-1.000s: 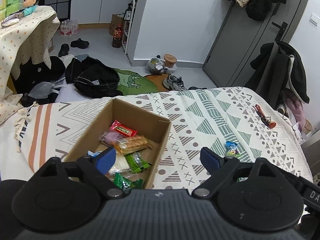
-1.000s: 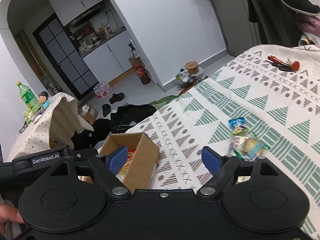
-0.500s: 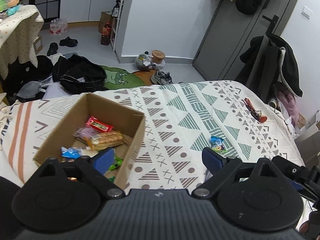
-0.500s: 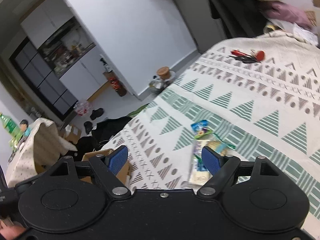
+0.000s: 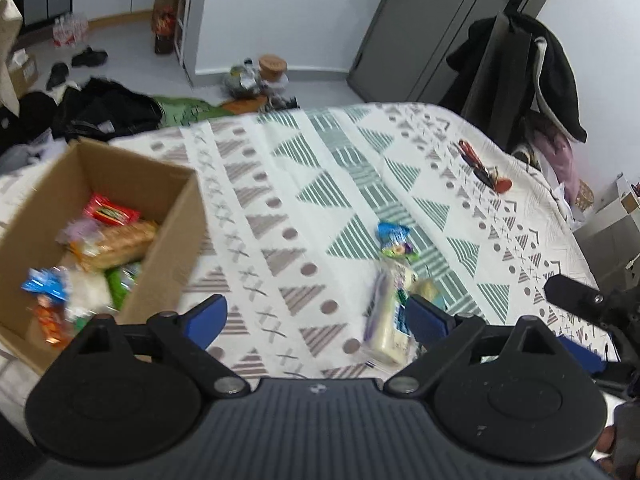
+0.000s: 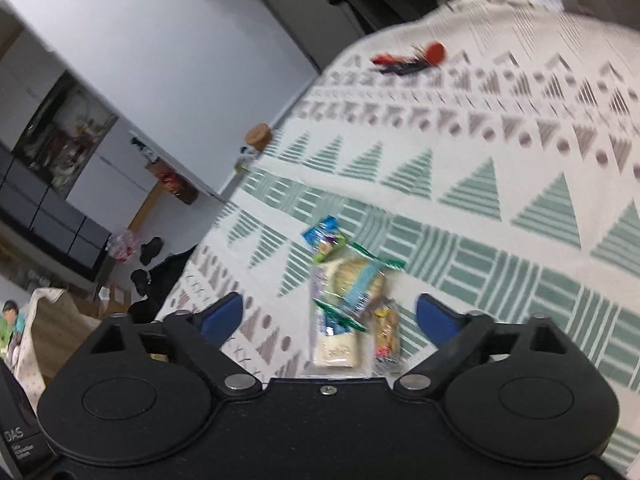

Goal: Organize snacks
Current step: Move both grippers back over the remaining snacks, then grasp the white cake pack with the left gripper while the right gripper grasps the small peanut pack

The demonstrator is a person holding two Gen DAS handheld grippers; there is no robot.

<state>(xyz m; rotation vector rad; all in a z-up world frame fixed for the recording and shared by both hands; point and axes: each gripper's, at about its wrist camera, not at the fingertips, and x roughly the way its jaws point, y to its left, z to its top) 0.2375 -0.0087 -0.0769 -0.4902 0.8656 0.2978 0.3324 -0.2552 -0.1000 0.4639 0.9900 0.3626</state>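
A brown cardboard box (image 5: pixel 176 216) holding several wrapped snacks sits at the left on the patterned cloth (image 5: pixel 320 184). To its right lies a small pile of loose snacks: a blue packet (image 5: pixel 394 238) and a long pale packet (image 5: pixel 386 320). My left gripper (image 5: pixel 318 316) hangs open and empty between the box and the pile. My right gripper (image 6: pixel 329 316) hovers just over the pile, with the blue packet (image 6: pixel 326 236), a clear cracker pack (image 6: pixel 352 280) and a pale packet (image 6: pixel 334 350) lying between its jaws. Those jaws are closing, and the pads touch nothing.
A red-handled bunch of small items (image 5: pixel 486 170) lies far right on the cloth. A dark jacket (image 5: pixel 532 64) hangs on a chair beyond the right edge. A black bag (image 5: pixel 108 108) and shoes lie on the floor past the far edge.
Both grippers have come down and moved toward the loose snack pile. The box has slid to the left of the left wrist view. The right wrist view has rolled.
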